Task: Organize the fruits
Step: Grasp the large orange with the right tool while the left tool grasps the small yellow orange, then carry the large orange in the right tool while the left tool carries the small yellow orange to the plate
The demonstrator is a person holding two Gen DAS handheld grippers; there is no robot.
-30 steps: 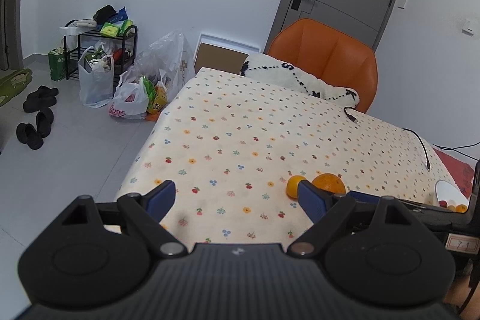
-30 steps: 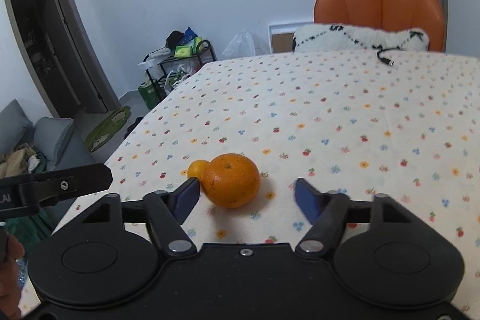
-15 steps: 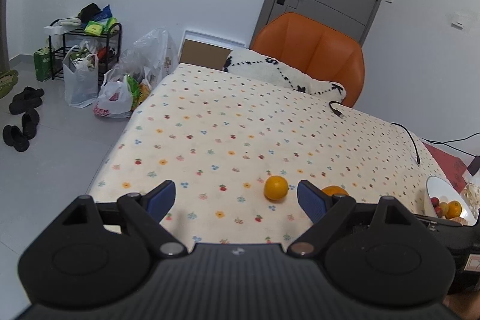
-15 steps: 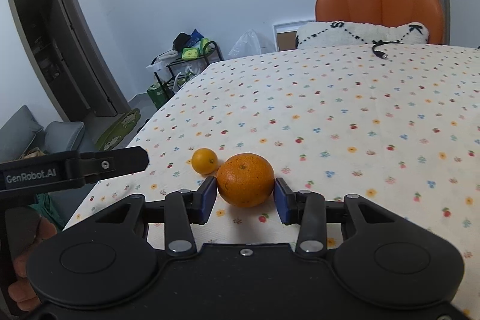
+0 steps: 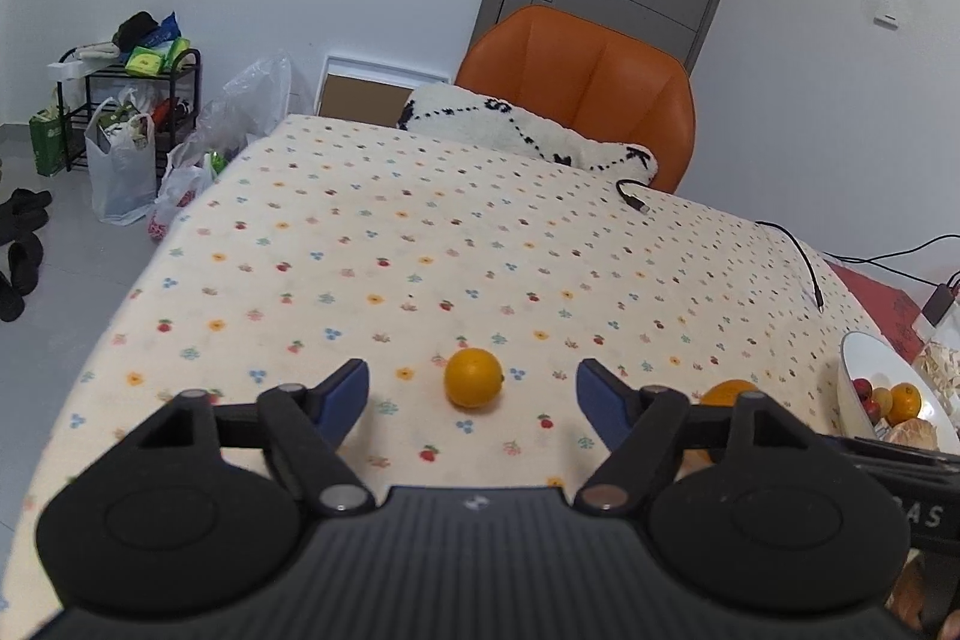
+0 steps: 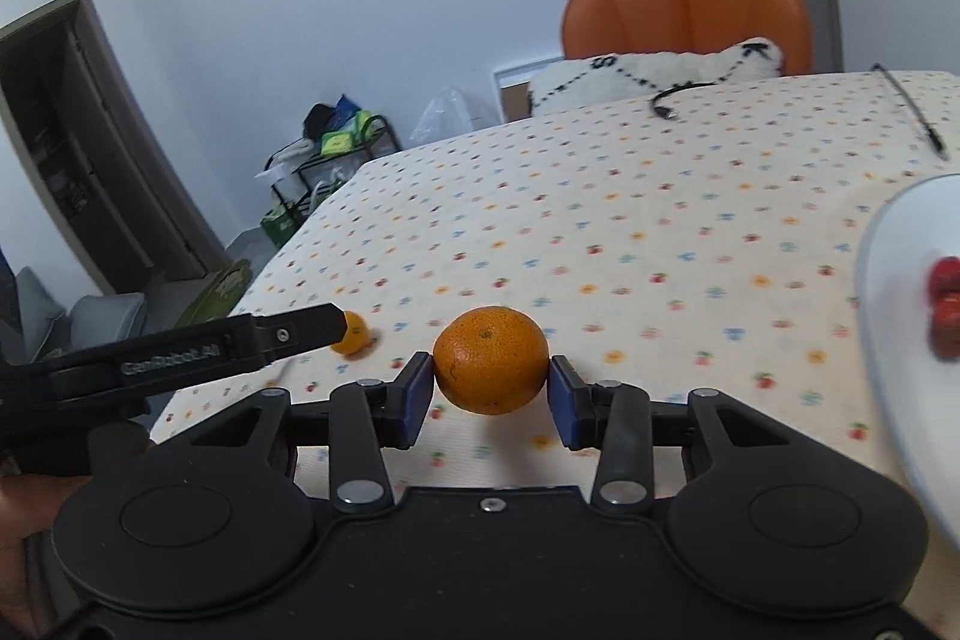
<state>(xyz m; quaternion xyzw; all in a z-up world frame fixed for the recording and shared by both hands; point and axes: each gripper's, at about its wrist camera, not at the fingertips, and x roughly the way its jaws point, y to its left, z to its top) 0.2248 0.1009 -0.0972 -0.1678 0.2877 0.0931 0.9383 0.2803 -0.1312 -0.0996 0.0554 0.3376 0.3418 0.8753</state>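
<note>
Right wrist view: your right gripper (image 6: 490, 394) is clamped on the large round orange (image 6: 491, 367), a blue pad pressed to each side; the fruit is lifted clear of the floral-print tablecloth (image 6: 630, 232), its shadow lying on the cloth below.
Left wrist view: your left gripper (image 5: 473, 388) is closing, with the small round orange (image 5: 473, 377) between the jaws but neither pad touching it; it sits on the cloth near the table's front edge.
Destination: the white bowl (image 6: 888, 268) stands at the table's right edge, just to the right of the fruit you hold.
Done so far: the bowl already holds several fruits, among them red ones (image 6: 945, 304) and, in the left wrist view, an orange one (image 5: 905, 399); the exact number is too small to tell.
Left to do: by my judgement, two fruits are not yet in the bowl, one in your grip and one on the cloth.
Count: two oranges outside the bowl, one bowl, two grippers.
Also on the cloth: two black cables (image 5: 798, 250) near the far right corner.
</note>
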